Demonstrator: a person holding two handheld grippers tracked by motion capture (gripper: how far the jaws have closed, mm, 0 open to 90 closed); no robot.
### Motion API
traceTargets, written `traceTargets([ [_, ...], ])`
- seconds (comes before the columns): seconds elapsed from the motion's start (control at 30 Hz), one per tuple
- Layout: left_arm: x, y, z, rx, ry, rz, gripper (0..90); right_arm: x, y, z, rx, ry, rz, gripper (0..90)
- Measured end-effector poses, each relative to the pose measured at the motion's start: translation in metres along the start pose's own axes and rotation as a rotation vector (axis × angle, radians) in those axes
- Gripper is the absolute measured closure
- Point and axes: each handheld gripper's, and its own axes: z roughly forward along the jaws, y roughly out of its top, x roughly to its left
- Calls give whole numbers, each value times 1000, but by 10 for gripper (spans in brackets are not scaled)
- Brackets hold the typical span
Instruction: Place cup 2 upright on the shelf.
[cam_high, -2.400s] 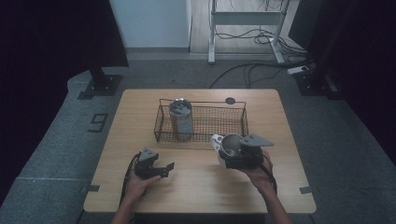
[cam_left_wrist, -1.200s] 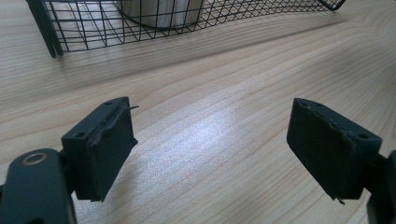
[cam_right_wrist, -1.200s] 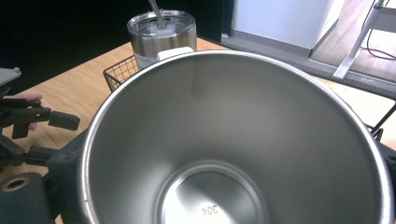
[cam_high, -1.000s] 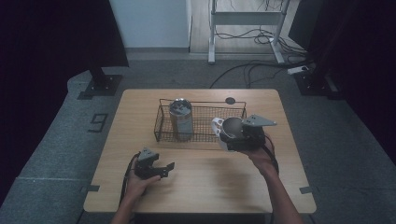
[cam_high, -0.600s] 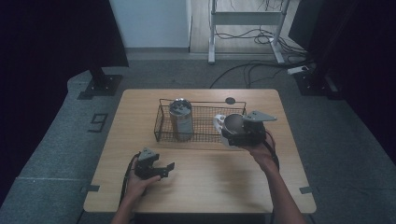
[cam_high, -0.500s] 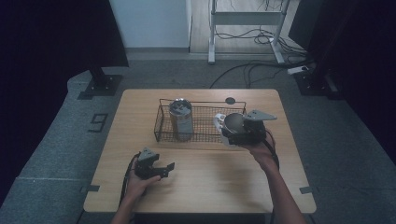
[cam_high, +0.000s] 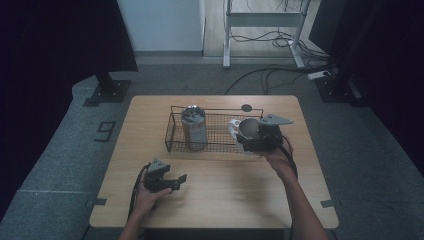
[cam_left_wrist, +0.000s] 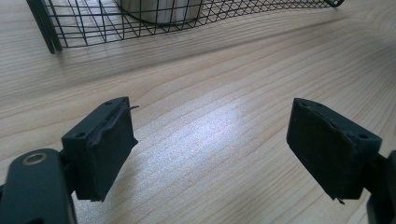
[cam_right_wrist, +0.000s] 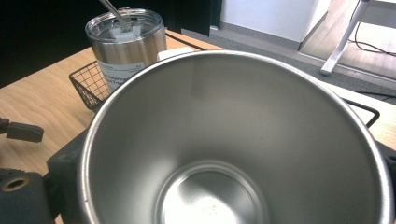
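Observation:
My right gripper (cam_high: 251, 138) is shut on a steel mug (cam_high: 247, 128) with a white handle and holds it upright over the right end of the wire basket (cam_high: 218, 148). In the right gripper view the mug's (cam_right_wrist: 233, 140) empty inside sits between my jaws. A lidded steel tumbler (cam_high: 193, 125) stands in the basket's left half; its lid and straw (cam_right_wrist: 125, 28) rise beyond the mug. My left gripper (cam_high: 174, 181) rests low at the table's front left, its jaws (cam_left_wrist: 210, 149) apart over bare wood with nothing between them.
The basket's front wall (cam_left_wrist: 140, 28) lies a short way beyond the left jaws. A small dark disc (cam_high: 246, 107) is set in the table behind the basket. Cables and a metal stand (cam_high: 265, 20) are on the floor past the table's far edge.
My right gripper has carried the mug from the table in front of the basket up and away to the basket's right end. The left gripper has stayed put.

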Motion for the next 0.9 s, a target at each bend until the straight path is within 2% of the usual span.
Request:
traceTargets([
  [0.9,-1,-1,2,12,0,8,152,-15,10,17,14,-25,17,64],
])
